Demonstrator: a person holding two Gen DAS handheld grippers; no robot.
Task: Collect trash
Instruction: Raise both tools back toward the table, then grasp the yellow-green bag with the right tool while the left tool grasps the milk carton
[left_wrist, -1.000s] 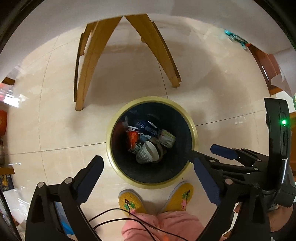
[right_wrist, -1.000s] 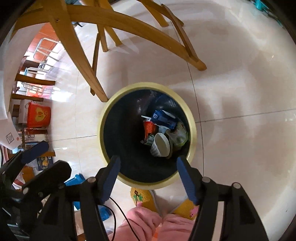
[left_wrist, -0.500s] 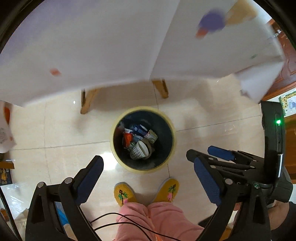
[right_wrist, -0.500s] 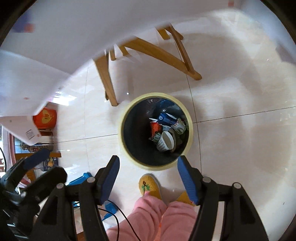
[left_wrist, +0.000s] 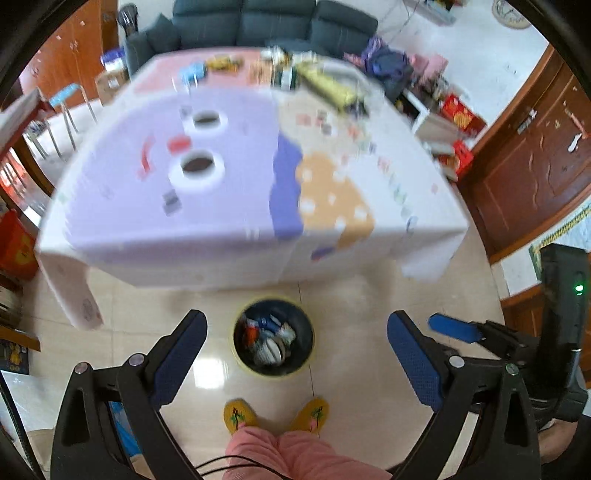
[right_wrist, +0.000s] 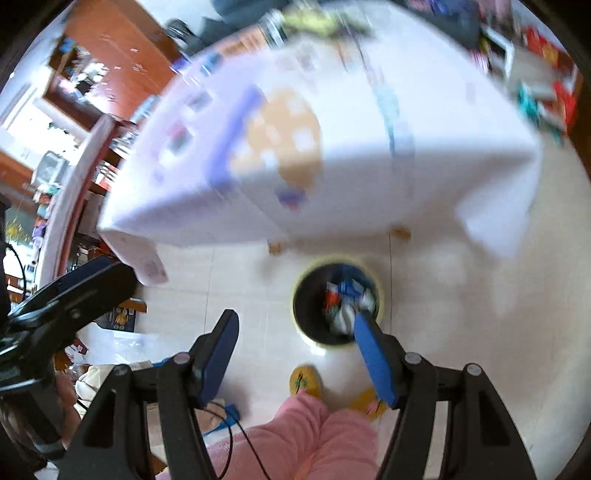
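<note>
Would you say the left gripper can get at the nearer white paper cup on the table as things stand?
Probably yes: the left gripper is open and empty, above table height, and the cup stands uncovered on the tablecloth with bare cloth before it, though it must reach forward.

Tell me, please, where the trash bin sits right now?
The trash bin stands on the floor just before the table's near edge, ahead of the person's yellow slippers, low centre in both views.

Yellow-rimmed dark bin (left_wrist: 274, 338); lilac-orange patterned tablecloth (left_wrist: 229, 206); yellow slippers (left_wrist: 239, 415); pink trousers (left_wrist: 291, 456)

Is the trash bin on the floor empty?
No, the trash bin has a pile of trash inside, with cups and wrappers showing.
</note>
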